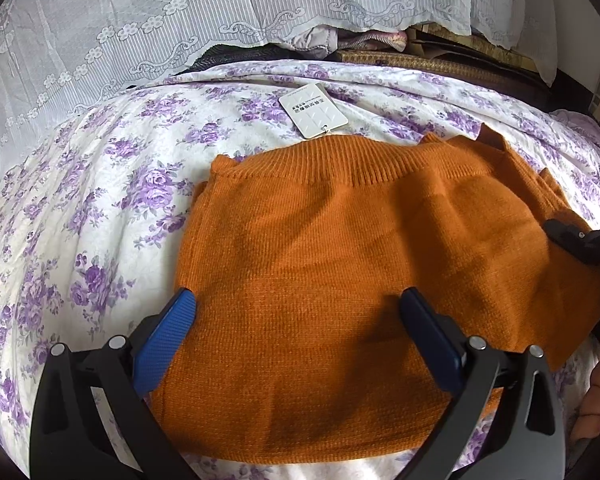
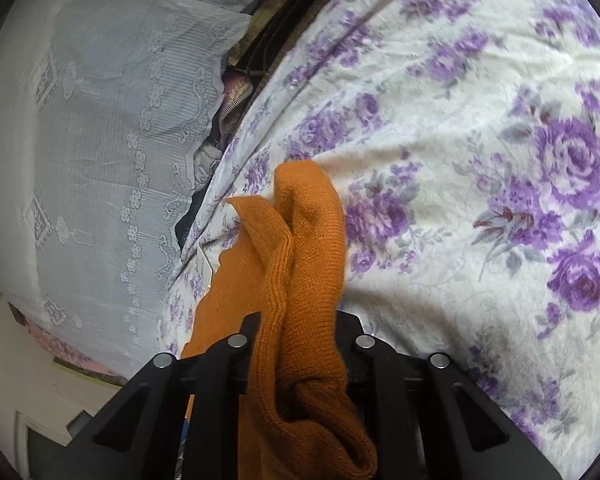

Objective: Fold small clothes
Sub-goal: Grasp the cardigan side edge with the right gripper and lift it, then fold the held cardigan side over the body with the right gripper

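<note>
your left gripper (image 1: 296,308) spread wide over the orange knit sweater (image 1: 340,272) on the floral bedsheet (image 1: 100,200), your right gripper (image 2: 300,320) pinching the sweater's bunched edge, white tag (image 1: 313,110) beyond

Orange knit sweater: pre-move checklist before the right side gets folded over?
1. Right gripper shut on the orange knit sweater: ok, bunched knit fills the jaws.
2. Left gripper open, blue pads astride the sweater body: ok.
3. Sweater body flat on the purple-flowered bedsheet: ok, minor wrinkles.
4. White paper hang tag clear of the fold: ok, lies beyond the ribbed edge.
5. How many layers the right gripper pinches: cannot tell.
</note>
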### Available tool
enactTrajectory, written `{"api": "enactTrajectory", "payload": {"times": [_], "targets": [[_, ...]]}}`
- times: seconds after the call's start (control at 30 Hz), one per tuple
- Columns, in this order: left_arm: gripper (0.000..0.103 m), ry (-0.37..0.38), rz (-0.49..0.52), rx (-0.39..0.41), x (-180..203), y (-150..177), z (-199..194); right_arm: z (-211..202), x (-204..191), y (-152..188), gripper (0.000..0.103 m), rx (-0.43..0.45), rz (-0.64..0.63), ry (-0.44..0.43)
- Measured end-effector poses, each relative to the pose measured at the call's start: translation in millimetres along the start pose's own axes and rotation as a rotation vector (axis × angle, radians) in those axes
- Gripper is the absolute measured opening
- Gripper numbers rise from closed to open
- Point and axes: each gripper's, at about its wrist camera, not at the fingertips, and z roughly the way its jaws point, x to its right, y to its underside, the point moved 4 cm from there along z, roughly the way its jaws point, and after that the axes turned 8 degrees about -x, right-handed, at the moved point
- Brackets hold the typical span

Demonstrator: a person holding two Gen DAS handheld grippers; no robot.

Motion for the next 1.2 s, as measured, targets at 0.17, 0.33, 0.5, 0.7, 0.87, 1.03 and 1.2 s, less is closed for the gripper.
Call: {"api": "enactTrajectory", "payload": {"times": [0.17, 0.33, 0.5, 0.7, 0.87, 1.03, 1.2], "targets": [[0.099, 0.011, -0.008, -0.004, -2.6, -0.7, -1.5, -5.4, -17.6, 1.9, 0.019, 0.033, -0.091, 0.037], [0.099, 0.0, -0.024, -0.008, -13.0, -4.7, -6.1, -10.6, -40.6, 5.3, 0.019, 0.07, -0.203, 0.074], [0.099, -0.05, 0.031, -0.009, -31.1, -13.2, -13.4, -12.1, -57.2, 7.9, 0.019, 0.087, -0.272, 0.099], [0.099, -0.198, 0.088, 0.07, -80.4, -14.0, -14.2, -12.6, -80.1, 16.5, 0.018, 0.112, -0.345, 0.13], [0.099, -0.091, 0.027, 0.02, -92.2, -9.4, 3.7, -6.3, -109.5, 31.1, 0.018, 0.122, -0.415, 0.145], [0.099, -0.173, 0.113, 0.052, -75.0, -5.2, 2.6, 12.1, -144.7, 47.9, 0.018, 0.105, -0.474, 0.149], [0.099, -0.158, 0.102, 0.049, -76.2, -5.3, 1.9, 36.3, -173.0, 70.6, 0.018, 0.068, -0.525, 0.156]]}}
